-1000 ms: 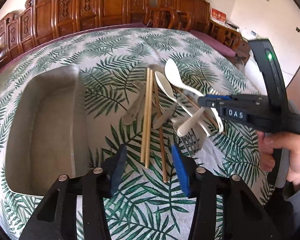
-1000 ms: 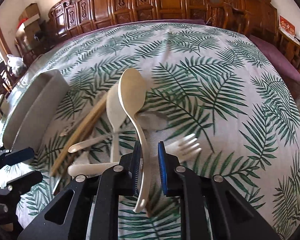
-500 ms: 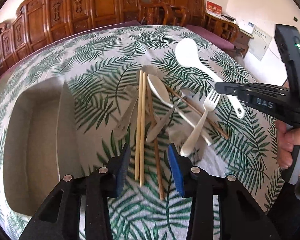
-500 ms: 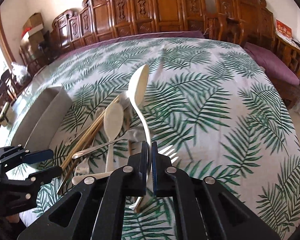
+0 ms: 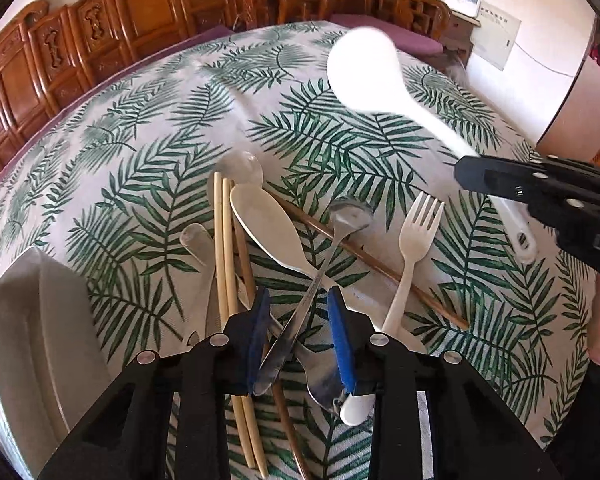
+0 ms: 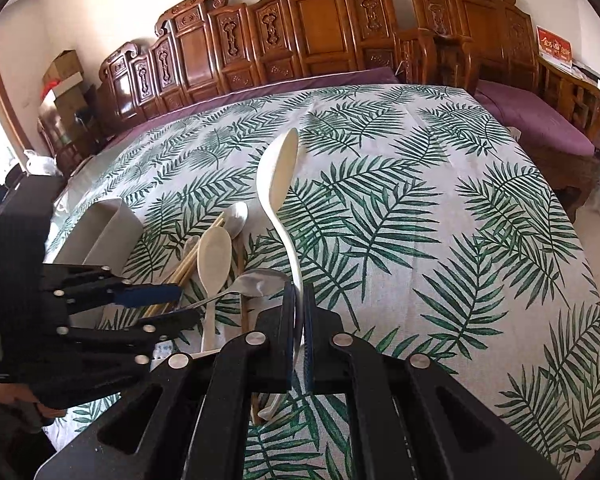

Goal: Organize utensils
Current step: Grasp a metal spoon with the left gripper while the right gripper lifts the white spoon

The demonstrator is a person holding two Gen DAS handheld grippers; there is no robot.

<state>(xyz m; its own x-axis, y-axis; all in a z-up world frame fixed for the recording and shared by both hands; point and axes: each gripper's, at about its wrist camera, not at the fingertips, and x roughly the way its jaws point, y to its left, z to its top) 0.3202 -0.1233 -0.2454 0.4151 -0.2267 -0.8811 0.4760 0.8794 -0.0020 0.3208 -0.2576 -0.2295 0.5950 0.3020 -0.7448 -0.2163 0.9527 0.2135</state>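
1. Holding the white serving spoon (image 6: 277, 184) by its handle, the right tongs (image 6: 298, 320) are clamped tight; the bowl rides clear above the tabletop (image 6: 440, 208).
2. Left tongs (image 5: 300, 344) gape partly open, empty, straddling the metal spoon (image 5: 328, 248) handle in the utensil pile.
3. Grey tray (image 5: 27, 344) sits just left of the pile.
4. Judgement: white spoon looks light, stiff plastic, somewhat slick; the mid-handle grip suits it. Metal spoon is thin and slippery; pinch its flat handle squarely.

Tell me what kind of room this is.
Likely a home dining or sitting room: carved wooden chairs along the wall, a table under a palm-leaf tablecloth, stacked cardboard boxes in the corner.
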